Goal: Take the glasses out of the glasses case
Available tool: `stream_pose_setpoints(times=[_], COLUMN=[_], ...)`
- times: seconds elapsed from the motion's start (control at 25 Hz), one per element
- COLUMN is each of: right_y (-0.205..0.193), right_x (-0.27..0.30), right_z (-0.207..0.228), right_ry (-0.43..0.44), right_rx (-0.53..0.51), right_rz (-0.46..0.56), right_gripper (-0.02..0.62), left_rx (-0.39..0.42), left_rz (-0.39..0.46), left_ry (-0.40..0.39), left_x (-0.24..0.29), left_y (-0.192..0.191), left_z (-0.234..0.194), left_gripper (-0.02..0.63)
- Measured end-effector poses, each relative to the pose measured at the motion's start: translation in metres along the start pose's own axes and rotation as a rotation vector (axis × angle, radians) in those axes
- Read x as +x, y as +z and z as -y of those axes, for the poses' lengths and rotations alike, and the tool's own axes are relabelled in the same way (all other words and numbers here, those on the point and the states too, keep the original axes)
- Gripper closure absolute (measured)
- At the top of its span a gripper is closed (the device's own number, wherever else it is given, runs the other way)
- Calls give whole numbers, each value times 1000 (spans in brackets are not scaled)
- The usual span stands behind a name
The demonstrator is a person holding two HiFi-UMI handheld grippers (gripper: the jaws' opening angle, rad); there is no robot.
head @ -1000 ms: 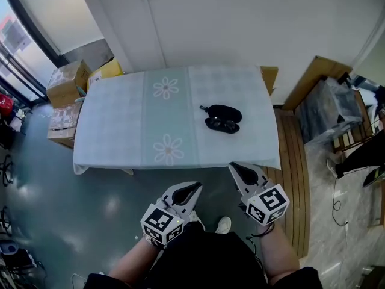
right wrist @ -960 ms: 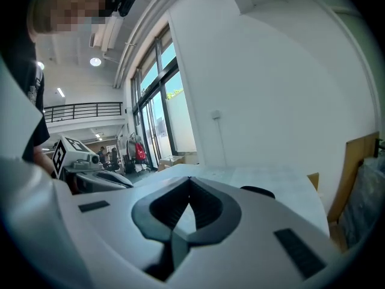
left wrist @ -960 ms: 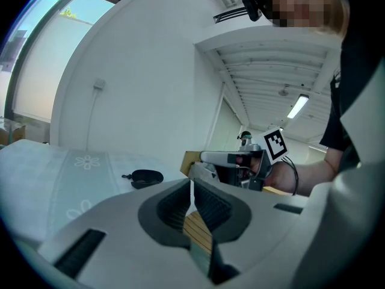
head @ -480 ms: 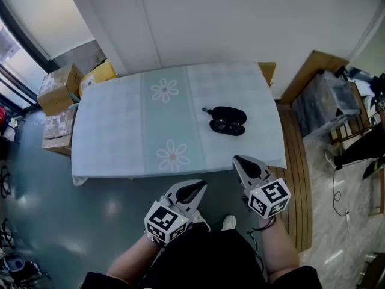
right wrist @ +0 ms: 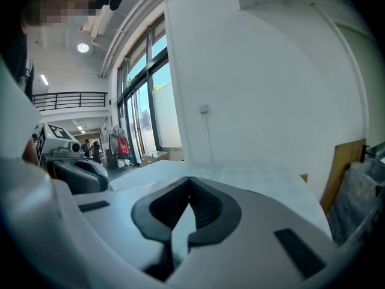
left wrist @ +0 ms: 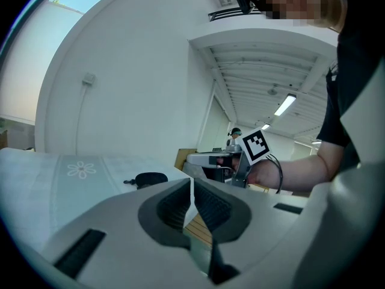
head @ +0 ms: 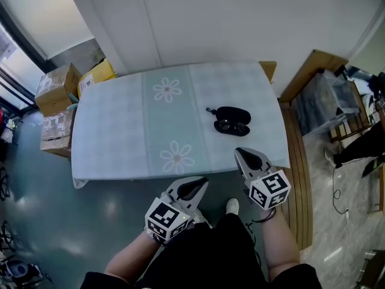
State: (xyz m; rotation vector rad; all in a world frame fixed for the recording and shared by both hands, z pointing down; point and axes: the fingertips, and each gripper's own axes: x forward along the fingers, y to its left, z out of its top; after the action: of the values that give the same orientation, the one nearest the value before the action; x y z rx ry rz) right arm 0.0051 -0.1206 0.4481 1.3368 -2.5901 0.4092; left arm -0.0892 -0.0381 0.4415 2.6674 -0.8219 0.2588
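Black case [head: 232, 120] sits on the right part of the pale-clothed surface [head: 120, 131], well apart from the left gripper [head: 198, 185] and right gripper [head: 240, 154], both held short of its near edge, fingers [left wrist: 171, 209] closed on nothing.

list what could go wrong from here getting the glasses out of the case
1. The left gripper and right gripper are both shut and held short of the tablecloth; a reach without opening would likely shove the case rather than grasp anything.
2. The case lies loose on the tablecloth, so lifting the glasses with one gripper alone may drag it along.
3. The glasses are black in a black case, so a pinch could land on a lens.
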Motion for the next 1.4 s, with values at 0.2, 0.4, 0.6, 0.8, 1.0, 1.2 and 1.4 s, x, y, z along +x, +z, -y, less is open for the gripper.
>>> stream_pose_setpoints(times=[0.2,0.4,0.6,0.8,1.0,1.2,1.4], right_y=[-7,-18,-28,-40,-53,-73,-94], right_x=[15,34,54,76,99,116,128], right_z=[13,34,60,82,100,111,119], right_ry=[2,13,43,88,123,165,210], right_rx=[-38,-74,-98,-121,-150,-213,-321], right_rz=[-52,-118,-179,-239,-299,-388,-492], right_gripper=[572,572,571,571,571,569,562], left_rx=[-4,-27,-46,-61,-60,-91,-117], left_rz=[3,9,8,0,-9,-11,-11], left_ry=[4,27,38,57,72,94,114], left_x=[4,16,35,53,64,72,80], left_y=[1,3,3,1,-1,-5,-7], left_z=[-8,-17,-22,-28,-33,-38,-43], left_gripper=[575,575,575,575,575,575,575])
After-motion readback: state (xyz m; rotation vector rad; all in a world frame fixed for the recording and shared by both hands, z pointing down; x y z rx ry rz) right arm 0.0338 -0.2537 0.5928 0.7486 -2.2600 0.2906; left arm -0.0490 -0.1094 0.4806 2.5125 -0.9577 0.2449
